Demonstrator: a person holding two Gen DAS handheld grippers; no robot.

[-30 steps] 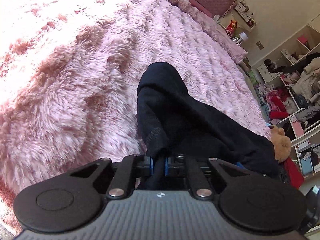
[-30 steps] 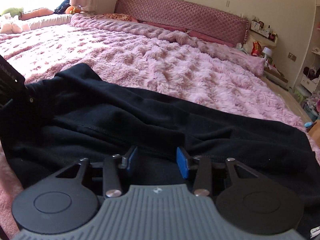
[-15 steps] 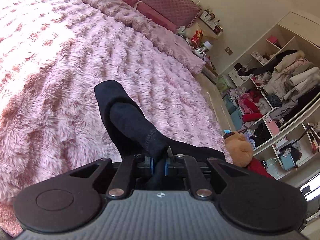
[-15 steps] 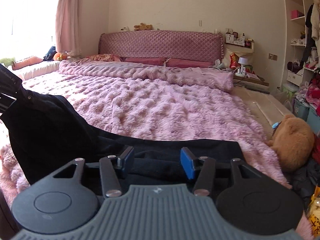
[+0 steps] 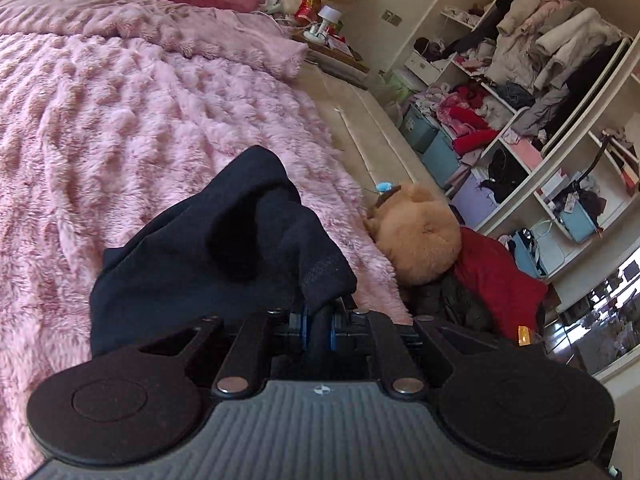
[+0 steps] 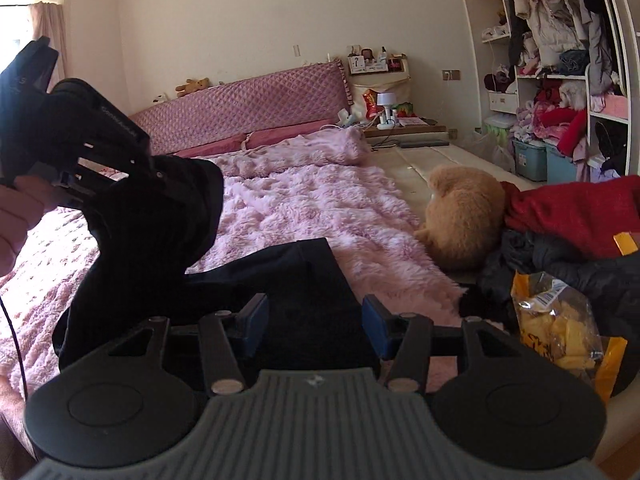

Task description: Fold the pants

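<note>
The black pants lie on the pink fluffy bedspread. My left gripper is shut on a hem of the pants and holds that end lifted and bunched above the bed. In the right wrist view the left gripper shows at upper left with the cloth hanging from it, and the rest of the pants lies flat on the bed. My right gripper is open and empty, just above the flat part of the pants.
A tan plush bear lies at the bed's right edge beside a red garment, dark clothes and a yellow snack bag. Cluttered wardrobe shelves stand to the right. The pink headboard is at the far end.
My left gripper has swung the held pants end up and to the right, toward the bed's right edge. The right gripper has turned right and stayed open.
</note>
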